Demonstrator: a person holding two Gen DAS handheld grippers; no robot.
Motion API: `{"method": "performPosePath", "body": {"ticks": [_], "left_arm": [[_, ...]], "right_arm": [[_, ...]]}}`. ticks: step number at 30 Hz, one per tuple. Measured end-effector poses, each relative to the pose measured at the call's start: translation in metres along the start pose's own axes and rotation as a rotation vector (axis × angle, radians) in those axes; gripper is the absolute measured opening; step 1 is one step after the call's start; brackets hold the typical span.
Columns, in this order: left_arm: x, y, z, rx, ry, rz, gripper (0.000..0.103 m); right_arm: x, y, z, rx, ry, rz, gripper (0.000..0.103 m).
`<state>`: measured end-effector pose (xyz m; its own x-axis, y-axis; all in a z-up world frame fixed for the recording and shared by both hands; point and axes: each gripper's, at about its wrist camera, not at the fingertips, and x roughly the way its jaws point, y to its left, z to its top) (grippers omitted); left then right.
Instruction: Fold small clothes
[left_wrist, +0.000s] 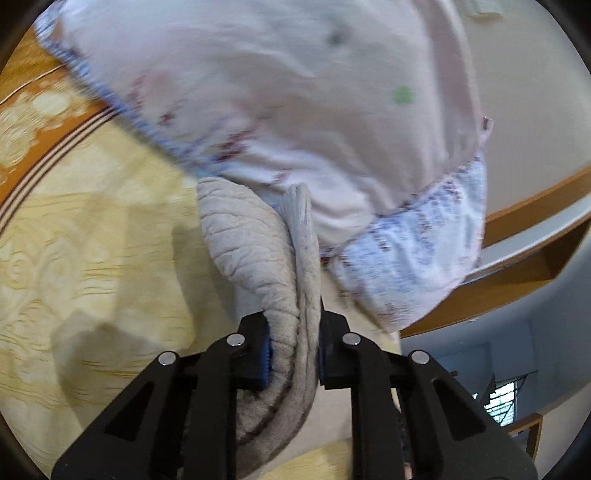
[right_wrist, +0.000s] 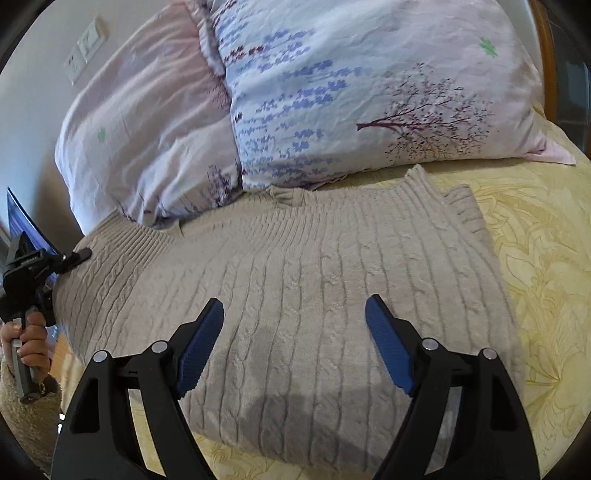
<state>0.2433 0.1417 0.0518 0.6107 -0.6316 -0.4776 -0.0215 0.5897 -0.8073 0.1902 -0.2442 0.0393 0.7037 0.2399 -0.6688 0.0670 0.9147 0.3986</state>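
Observation:
A beige cable-knit sweater (right_wrist: 295, 266) lies spread flat on the yellow bedspread (right_wrist: 535, 258), its collar toward the pillows. In the left wrist view my left gripper (left_wrist: 293, 354) is shut on a bunched fold of the sweater (left_wrist: 255, 243), and the knit hangs lifted off the bed. In the right wrist view that left gripper (right_wrist: 75, 256) grips the sweater's left edge, with a person's hand (right_wrist: 27, 334) on its handle. My right gripper (right_wrist: 295, 332) hovers open over the sweater's near middle, with nothing between its blue pads (right_wrist: 201, 343).
Two floral pillows, one pink (right_wrist: 147, 122) and one blue-and-pink (right_wrist: 369, 92), lean against the bed's head just beyond the sweater. Wall sockets (right_wrist: 86, 48) are at upper left. A wooden bed frame and shelf (left_wrist: 517, 229) lie to the right in the left wrist view.

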Motion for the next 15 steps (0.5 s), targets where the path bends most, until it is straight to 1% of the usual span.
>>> {"method": "performPosePath", "body": {"ticks": [2, 5, 7, 10, 15], "left_arm": [[0.007, -0.02, -0.002, 0.018, 0.001, -0.037, 0.017], [0.025, -0.051, -0.009, 0.048, 0.028, -0.092, 0.016], [0.044, -0.073, -0.017, 0.068, 0.06, -0.131, 0.016], [0.074, -0.099, -0.032, 0.094, 0.113, -0.17, 0.016], [0.116, -0.118, -0.058, 0.103, 0.181, -0.183, 0.016]], "right_arm": [[-0.007, -0.004, 0.002, 0.009, -0.017, 0.011, 0.081], [-0.018, -0.012, 0.004, 0.028, -0.046, 0.032, 0.081], [-0.025, -0.016, 0.005, 0.032, -0.065, 0.042, 0.081], [-0.036, -0.023, 0.006, 0.027, -0.088, 0.057, 0.081], [-0.051, -0.038, 0.003, 0.05, -0.112, 0.061, 0.081]]}}
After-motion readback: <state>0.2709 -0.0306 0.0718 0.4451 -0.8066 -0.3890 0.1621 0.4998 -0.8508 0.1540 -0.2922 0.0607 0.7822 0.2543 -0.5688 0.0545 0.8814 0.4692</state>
